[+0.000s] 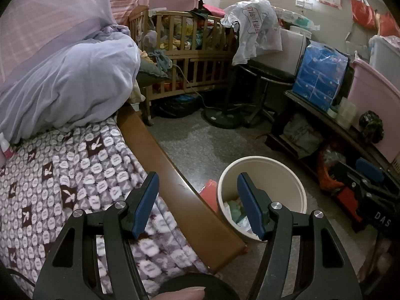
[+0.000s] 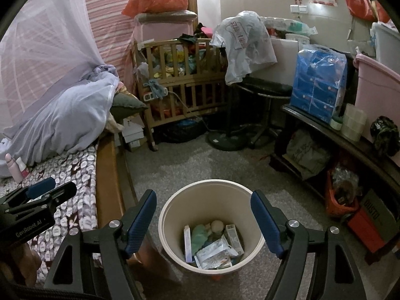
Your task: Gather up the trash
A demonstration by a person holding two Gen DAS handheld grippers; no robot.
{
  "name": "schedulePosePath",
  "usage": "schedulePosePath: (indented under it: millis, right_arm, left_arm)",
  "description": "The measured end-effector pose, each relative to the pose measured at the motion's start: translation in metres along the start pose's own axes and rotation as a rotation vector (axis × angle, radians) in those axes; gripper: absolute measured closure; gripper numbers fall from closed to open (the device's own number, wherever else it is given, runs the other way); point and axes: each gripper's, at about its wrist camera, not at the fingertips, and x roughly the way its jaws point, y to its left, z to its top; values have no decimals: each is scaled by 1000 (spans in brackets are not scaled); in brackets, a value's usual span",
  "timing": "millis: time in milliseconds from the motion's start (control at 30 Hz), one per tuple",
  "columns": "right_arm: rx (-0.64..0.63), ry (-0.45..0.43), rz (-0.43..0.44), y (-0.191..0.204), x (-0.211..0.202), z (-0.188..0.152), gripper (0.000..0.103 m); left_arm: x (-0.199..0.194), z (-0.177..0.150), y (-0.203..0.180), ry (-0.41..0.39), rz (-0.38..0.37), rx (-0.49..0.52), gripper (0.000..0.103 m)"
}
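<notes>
**Hovering over the bin, both grippers empty**

Starting at the far left, a lilac mosquito net (image 2: 37, 57) drapes down onto a bundled pale-blue quilt (image 2: 67, 122) on the bed, whose patterned purple blanket (image 1: 62, 165) runs to a wooden side rail (image 1: 175, 182). Two small pink bottles (image 2: 15, 167) stand on the blanket near the quilt.

The left gripper (image 1: 197, 205) hangs over the blanket's edge and the rail, its blue pads (image 1: 146, 207) set well apart with nothing between them; in the right wrist view it shows at the left edge (image 2: 50, 187), above the blanket.

Next comes the beige trash bin (image 2: 175, 215), standing on the speckled floor just beside the bed rail. Inside lie crumpled packets, small boxes, a green wad and a round pale lump (image 2: 212, 242). A red object (image 1: 210, 195) sits on the floor between rail and bin.

The right gripper (image 2: 203, 225) points down at the bin's mouth, fingers (image 2: 266, 222) framing it on either side, wide apart and holding nothing; no pad touches the rim.

Behind, a wooden crib (image 2: 185, 85) is stuffed with clothes, a white plastic bag (image 2: 247, 50) draped at its corner above a black stool (image 2: 265, 90). At right, a dark shelf unit (image 2: 325, 130) carries a blue tissue pack (image 2: 317, 85) and a pink tub (image 2: 377, 95).
</notes>
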Motion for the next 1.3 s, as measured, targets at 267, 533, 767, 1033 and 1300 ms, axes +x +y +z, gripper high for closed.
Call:
schedulePosePath:
  millis: [267,533,767,1033,1300]
  right_arm:
    - [-4,8,-4,0,3,-2,27]
    - [-6,12,1,-4,7,-2,27]
    - [-10,16,1,-4,8,-2,27]
    - [-9,17,2,-4,9,-1,26]
    - [-11,17,2,-4,10,-1,26]
  left_arm:
    - [1,0,0,1,3,-3,39]
    - [1,0,3,3,5,0,39]
    - [1,0,1,2,5,-3,39]
    - [1,0,3,4,6,-2,39]
    - [1,0,3,3,5,2,39]
